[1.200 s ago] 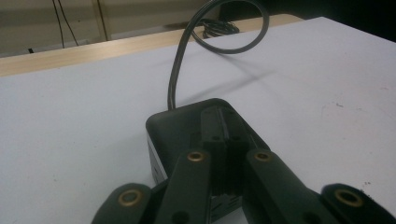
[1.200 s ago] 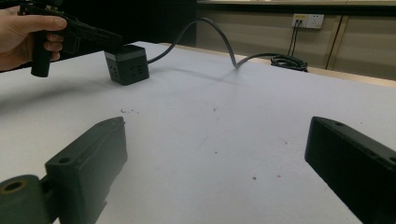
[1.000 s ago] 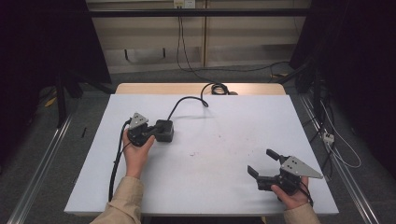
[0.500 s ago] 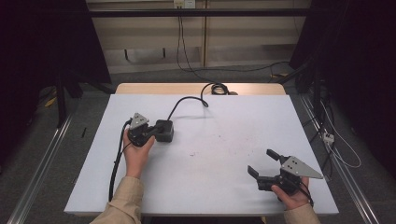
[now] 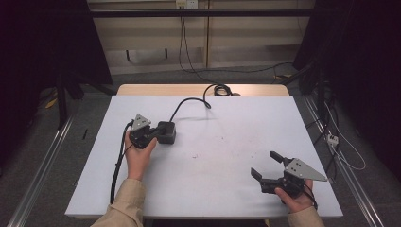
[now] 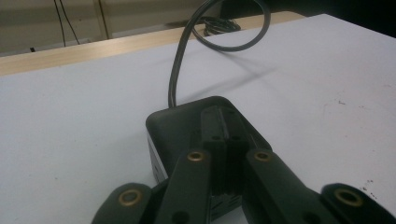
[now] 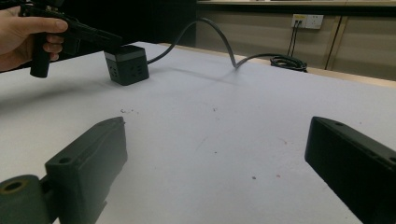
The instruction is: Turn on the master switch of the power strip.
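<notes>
Now L gripper (image 5: pixel 158 134) fingers closed together atop power cube (image 5: pixel 166 132).

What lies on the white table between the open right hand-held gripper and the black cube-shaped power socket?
Bare white table with small dark specks, in the high view, between the right hand-held gripper and the black cube power socket.

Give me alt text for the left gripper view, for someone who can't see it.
The left gripper's two black jaws are shut together and lie over the top of a black cube-shaped power socket block on a white table. The block's dark grey cable curls away toward the table's far wooden edge.
</notes>
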`<state>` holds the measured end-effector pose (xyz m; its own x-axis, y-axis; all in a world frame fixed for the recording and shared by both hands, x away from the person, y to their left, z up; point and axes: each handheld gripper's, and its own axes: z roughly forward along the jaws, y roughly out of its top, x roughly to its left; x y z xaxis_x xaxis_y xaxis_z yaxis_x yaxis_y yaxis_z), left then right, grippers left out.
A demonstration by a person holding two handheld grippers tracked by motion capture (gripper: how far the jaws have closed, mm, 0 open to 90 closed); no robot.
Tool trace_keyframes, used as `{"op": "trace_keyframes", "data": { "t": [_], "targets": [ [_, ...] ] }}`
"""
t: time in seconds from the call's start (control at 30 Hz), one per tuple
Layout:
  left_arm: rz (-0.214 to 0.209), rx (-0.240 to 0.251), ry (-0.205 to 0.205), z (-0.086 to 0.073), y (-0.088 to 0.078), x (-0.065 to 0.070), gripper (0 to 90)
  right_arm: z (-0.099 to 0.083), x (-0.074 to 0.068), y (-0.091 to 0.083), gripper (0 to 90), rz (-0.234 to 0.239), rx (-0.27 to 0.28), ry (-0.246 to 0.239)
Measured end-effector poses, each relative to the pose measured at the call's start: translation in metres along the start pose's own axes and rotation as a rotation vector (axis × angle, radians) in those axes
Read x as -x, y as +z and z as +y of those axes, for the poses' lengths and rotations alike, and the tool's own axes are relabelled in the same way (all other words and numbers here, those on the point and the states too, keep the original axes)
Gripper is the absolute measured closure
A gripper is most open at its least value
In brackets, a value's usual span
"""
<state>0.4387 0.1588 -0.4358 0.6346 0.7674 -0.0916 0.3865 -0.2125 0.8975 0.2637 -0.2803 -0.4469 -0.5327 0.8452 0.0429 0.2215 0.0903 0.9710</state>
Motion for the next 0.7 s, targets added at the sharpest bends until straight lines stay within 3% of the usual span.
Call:
{"op": "trace_keyframes", "data": {
  "t": [0.7],
  "targets": [
    [0.007,-0.012,0.016,0.0003,-0.0001,0.0009,90.0,0.0003,0.0004,-0.0016,5.2,-0.005,0.003,0.001]
  ]
}}
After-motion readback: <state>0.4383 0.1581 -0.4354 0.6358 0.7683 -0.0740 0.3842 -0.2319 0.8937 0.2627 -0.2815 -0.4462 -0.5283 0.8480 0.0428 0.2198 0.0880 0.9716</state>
